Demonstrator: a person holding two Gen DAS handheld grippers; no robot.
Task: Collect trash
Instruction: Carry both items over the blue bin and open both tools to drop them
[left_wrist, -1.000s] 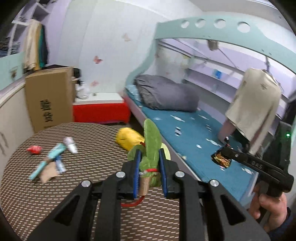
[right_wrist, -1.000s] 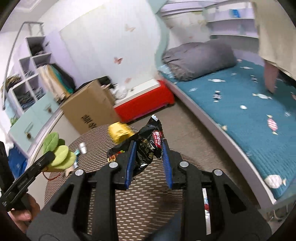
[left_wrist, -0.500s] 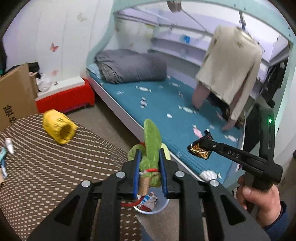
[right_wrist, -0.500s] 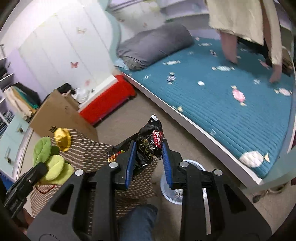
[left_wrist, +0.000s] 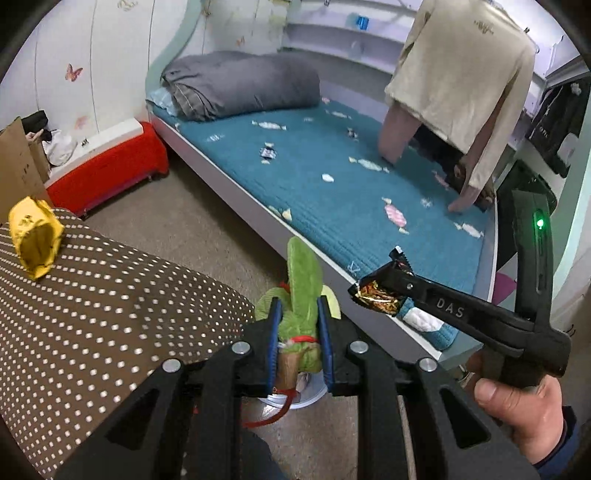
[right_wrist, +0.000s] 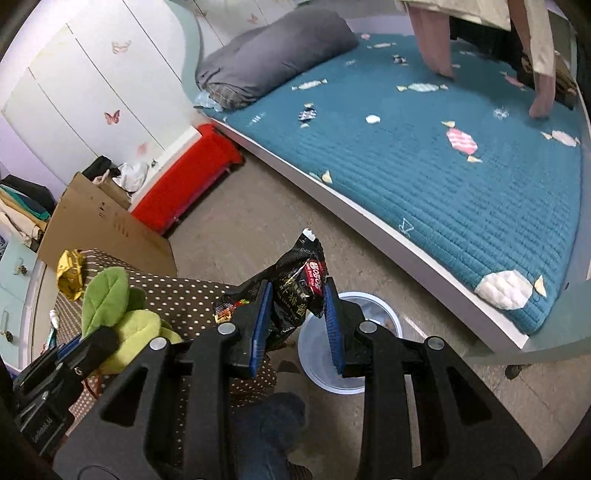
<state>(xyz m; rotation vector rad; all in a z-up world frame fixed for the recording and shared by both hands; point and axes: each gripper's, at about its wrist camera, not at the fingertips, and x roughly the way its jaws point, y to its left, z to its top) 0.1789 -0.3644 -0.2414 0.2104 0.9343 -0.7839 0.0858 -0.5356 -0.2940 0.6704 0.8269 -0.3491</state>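
We clamp a green plush toy (left_wrist: 300, 291) in our left gripper (left_wrist: 299, 339) and a black snack wrapper (right_wrist: 295, 295) in our right gripper (right_wrist: 297, 325), both jaws narrowed tight on their loads. A second ago both hung over the dotted tabletop (left_wrist: 92, 295); now they have swung past its edge and tilt steeply down above the pale bin (right_wrist: 369, 310) on the floor beside the bed (right_wrist: 424, 166). A yellow wrapper (left_wrist: 35, 236) lies at the tabletop's far edge.
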